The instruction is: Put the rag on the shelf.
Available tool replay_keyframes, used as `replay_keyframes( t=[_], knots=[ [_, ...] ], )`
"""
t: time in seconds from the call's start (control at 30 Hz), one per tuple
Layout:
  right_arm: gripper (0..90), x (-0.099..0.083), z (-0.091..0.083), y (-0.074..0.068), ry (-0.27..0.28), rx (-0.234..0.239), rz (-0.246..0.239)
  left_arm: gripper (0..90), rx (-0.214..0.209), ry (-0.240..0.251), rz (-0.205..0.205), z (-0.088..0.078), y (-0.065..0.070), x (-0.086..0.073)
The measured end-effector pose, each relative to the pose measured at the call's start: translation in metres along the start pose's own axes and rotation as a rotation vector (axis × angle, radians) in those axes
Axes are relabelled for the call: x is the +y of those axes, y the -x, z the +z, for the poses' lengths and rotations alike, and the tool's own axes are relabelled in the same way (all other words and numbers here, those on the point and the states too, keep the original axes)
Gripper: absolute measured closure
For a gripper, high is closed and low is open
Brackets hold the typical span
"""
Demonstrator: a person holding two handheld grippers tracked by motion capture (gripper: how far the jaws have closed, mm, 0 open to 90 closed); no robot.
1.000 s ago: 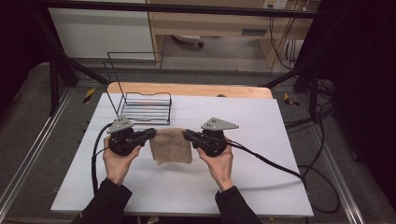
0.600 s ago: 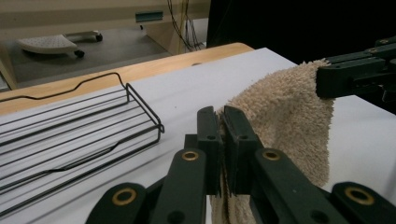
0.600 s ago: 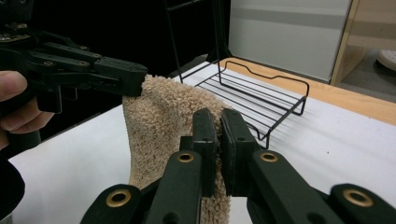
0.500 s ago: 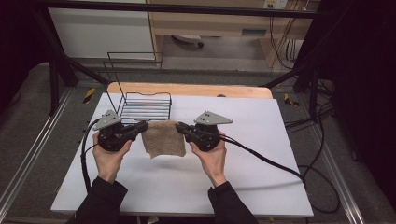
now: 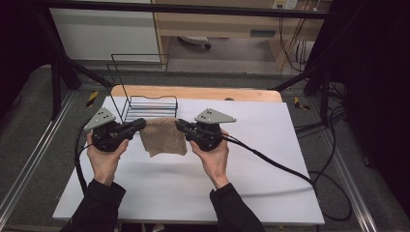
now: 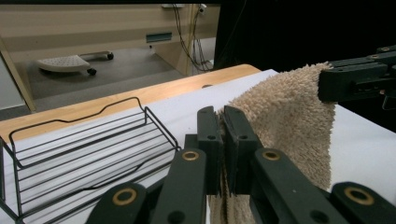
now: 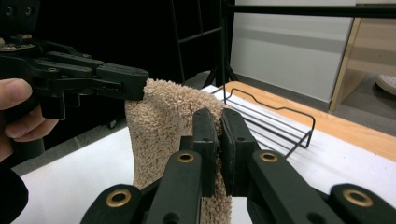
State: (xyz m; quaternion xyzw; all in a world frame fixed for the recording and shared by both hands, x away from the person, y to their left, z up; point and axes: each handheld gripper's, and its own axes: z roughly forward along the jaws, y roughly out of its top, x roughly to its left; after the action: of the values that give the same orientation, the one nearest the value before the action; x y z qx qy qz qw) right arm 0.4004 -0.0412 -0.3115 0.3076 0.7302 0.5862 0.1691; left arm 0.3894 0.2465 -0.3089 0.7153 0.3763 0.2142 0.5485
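Note:
A tan terry towel [image 5: 163,137] hangs in the air above the white table [image 5: 270,159], folded, held by its two upper corners. My left gripper [image 5: 141,123] is shut on the towel's left corner and my right gripper [image 5: 180,124] is shut on its right corner. In the left gripper view the jaws pinch the towel [image 6: 289,126] edge, and the right gripper [image 6: 327,84] grips the far corner. In the right gripper view the jaws clamp the towel [image 7: 161,126], with the left gripper [image 7: 140,86] on the other corner.
A black wire rack [image 5: 145,104] stands at the table's back left, just behind the towel. A wooden board edge [image 5: 241,93] runs along the table's far side. Cables [image 5: 290,169] trail right from the right gripper and another loops left of the left hand.
Both grippers have lifted the towel off the table and carried it toward the back left, nearer the wire rack. The towel now hangs free.

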Motion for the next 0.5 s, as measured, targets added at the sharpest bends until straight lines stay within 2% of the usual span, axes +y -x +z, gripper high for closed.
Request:
replay_keyframes(
  t=[0.17, 0.5],
  knots=[
    [85.7, 0.008, 0.006, -0.003, 0.014, -0.002, -0.012, 85.9, 0.019, 0.012, 0.013, -0.005, -0.005, 0.007],
    [85.7, 0.025, 0.015, -0.008, 0.046, -0.004, -0.035, 85.9, 0.022, 0.049, 0.01, -0.014, -0.016, 0.021]
  ],
)
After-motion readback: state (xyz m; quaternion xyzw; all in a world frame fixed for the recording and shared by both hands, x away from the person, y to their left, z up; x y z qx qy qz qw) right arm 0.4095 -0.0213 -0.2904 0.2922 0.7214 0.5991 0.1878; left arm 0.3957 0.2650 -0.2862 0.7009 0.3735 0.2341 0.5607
